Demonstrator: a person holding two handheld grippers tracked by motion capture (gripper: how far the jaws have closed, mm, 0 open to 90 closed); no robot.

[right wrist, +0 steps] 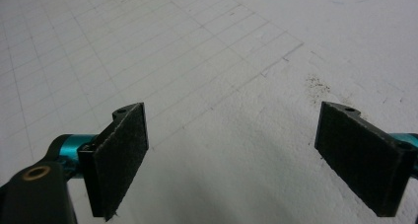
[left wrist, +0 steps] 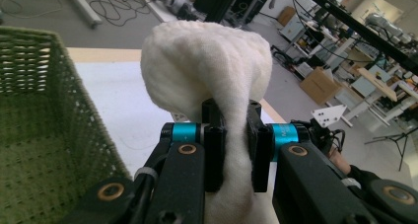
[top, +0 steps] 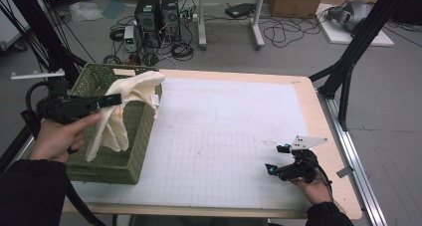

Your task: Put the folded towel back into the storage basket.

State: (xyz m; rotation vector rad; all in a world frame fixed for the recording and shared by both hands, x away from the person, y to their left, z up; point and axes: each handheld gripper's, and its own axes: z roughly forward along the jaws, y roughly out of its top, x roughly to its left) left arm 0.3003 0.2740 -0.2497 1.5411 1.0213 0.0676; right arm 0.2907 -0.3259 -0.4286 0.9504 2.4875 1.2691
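The left gripper (top: pixel 112 99) hangs above the green basket (top: pixel 132 136), which stands at the left edge of the worktop (top: pixel 298 94). Its jaws are pinched nearly together on a cream cloth (top: pixel 130 91), and in the left gripper view the cloth (left wrist: pixel 207 66) is squeezed into a narrow band between the two black pads (left wrist: pixel 214 155), bulging out in a rounded fold beyond them. In the high view the cloth is lifted: one part drapes over the basket's far right rim toward the far left corner of the worktop, and the other hangs down in front of the person's left hand (top: pixel 59 136) into the basket. The basket wall (left wrist: pixel 44 110) fills the left side of the left gripper view.

The right gripper (top: pixel 278 159) sits near the front right corner of the worktop, resting low over the white gridded mat (top: pixel 224 136). Its jaws stand wide apart with nothing between them; the right gripper view shows bare mat (right wrist: pixel 231 86) between the two pads (right wrist: pixel 123 155).
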